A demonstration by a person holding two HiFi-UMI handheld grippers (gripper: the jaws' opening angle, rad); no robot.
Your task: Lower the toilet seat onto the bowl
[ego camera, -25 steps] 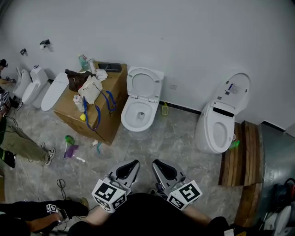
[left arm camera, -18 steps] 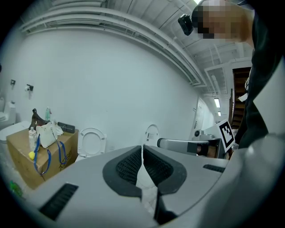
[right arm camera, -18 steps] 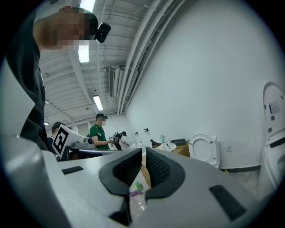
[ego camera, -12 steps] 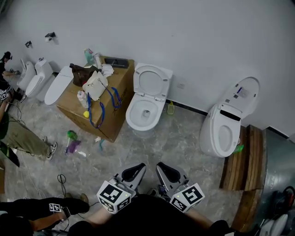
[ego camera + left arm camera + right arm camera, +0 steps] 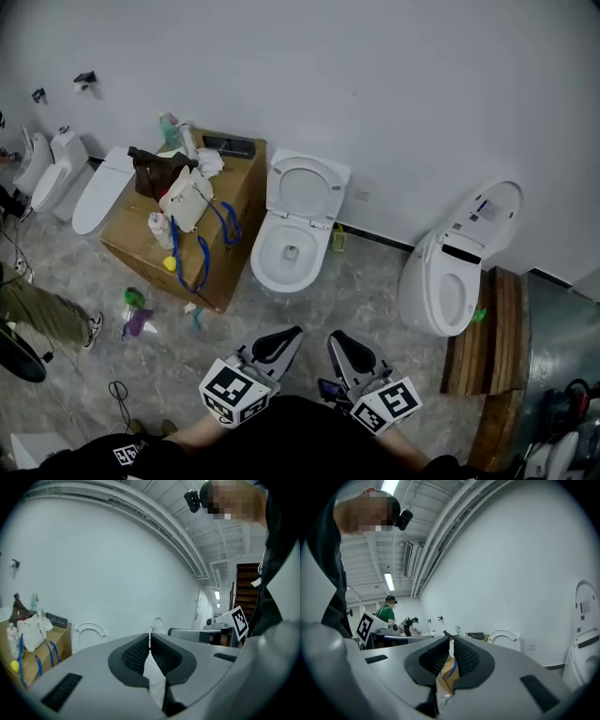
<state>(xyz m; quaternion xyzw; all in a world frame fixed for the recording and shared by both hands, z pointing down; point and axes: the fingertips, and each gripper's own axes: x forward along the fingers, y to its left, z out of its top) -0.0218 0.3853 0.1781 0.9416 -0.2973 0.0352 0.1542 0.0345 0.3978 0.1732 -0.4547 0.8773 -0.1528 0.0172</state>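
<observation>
A white toilet stands against the wall, its bowl (image 5: 289,253) open and its seat (image 5: 307,187) raised against the wall. Both grippers are held low and close to my body, well short of the toilet. My left gripper (image 5: 281,339) and right gripper (image 5: 339,342) are shut with nothing between the jaws. The upright seat (image 5: 89,637) shows far off, left of the left gripper (image 5: 150,637). It also shows as the seat (image 5: 505,638) to the right of the right gripper (image 5: 450,641).
A cardboard box (image 5: 225,234) piled with a bag, bottles and cloths stands just left of the toilet. A second toilet (image 5: 441,286) with its lid up sits to the right beside wooden boards (image 5: 497,328). Litter (image 5: 136,309) lies on the floor; people are at the left.
The head view has shifted a little, so the toilet and box sit slightly differently in frame. Both grippers stay shut and low near my body.
</observation>
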